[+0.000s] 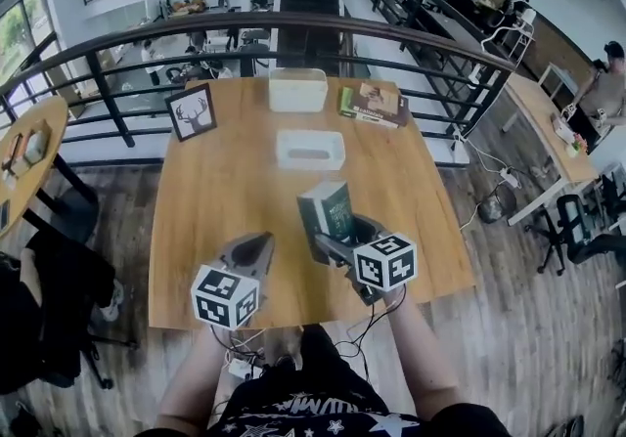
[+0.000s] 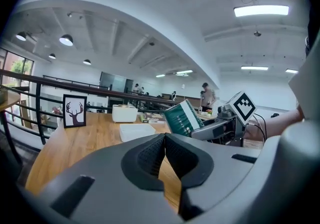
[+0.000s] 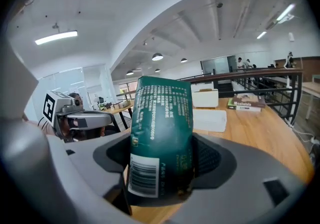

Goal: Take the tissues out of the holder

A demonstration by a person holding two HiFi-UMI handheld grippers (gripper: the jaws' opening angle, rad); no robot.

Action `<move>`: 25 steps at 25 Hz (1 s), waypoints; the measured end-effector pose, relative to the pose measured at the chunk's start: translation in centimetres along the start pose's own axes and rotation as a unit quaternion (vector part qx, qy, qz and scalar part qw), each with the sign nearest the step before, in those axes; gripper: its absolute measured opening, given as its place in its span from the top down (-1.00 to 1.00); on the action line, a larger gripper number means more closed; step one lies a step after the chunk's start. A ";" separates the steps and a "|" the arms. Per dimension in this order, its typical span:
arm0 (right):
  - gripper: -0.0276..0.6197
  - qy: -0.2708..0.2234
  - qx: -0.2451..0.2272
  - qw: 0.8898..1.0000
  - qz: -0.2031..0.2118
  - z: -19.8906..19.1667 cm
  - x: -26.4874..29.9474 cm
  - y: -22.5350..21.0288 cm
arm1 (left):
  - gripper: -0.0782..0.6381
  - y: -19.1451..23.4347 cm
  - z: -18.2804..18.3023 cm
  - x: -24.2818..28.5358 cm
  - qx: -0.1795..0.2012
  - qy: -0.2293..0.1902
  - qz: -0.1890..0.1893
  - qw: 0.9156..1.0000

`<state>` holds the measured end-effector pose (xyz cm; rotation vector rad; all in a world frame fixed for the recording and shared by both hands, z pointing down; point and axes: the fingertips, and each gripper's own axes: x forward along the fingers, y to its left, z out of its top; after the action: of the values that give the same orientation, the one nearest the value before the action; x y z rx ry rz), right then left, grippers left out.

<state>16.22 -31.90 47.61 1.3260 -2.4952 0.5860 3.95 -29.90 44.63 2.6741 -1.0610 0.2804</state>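
Note:
A dark green pack of tissues [image 1: 330, 211] stands upright above the table's near middle, with my right gripper [image 1: 339, 238] shut on its lower end. The right gripper view shows the pack [image 3: 162, 128] filling the space between the jaws of the right gripper [image 3: 162, 170]. A flat white lid with a slot [image 1: 310, 149] lies at the table's centre. Behind it a white box-shaped holder [image 1: 298, 90] stands near the far edge. My left gripper [image 1: 252, 250] hovers at the front left, shut and empty. In its own view the left gripper [image 2: 164, 144] has its jaws pressed together.
A framed deer picture [image 1: 192, 112] stands at the wooden table's [image 1: 210, 210] back left and a stack of books [image 1: 374, 103] at its back right. A black railing [image 1: 293, 29] runs behind the far edge. Another table [image 1: 24, 156] is to the left.

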 end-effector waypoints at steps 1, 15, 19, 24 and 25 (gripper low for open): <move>-0.20 -0.004 0.012 1.000 0.001 -0.7 -0.7 0.6 | 0.75 -0.5 -0.4 -0.3 -0.001 0.001 -0.006 1.000; -0.21 -0.121 0.209 0.969 0.055 -2.5 -8.8 3.3 | 0.75 -6.6 -1.8 -2.0 0.007 0.001 -0.063 0.998; -0.21 -0.157 0.253 0.950 0.094 -2.3 -10.4 3.8 | 0.75 -8.2 -2.4 -2.1 0.012 0.003 -0.064 0.998; -0.21 -0.171 0.271 0.942 0.094 -4.2 -13.5 4.0 | 0.75 -11.5 -3.4 -3.0 0.013 0.007 -0.060 0.998; -0.21 -0.172 0.271 0.943 0.094 -4.6 -14.3 4.3 | 0.75 -12.2 -3.6 -3.3 0.012 0.006 -0.060 0.998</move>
<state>20.72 -17.19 45.00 1.4754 -2.8924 1.2572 9.76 -18.08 45.23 2.7403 -0.8939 0.2881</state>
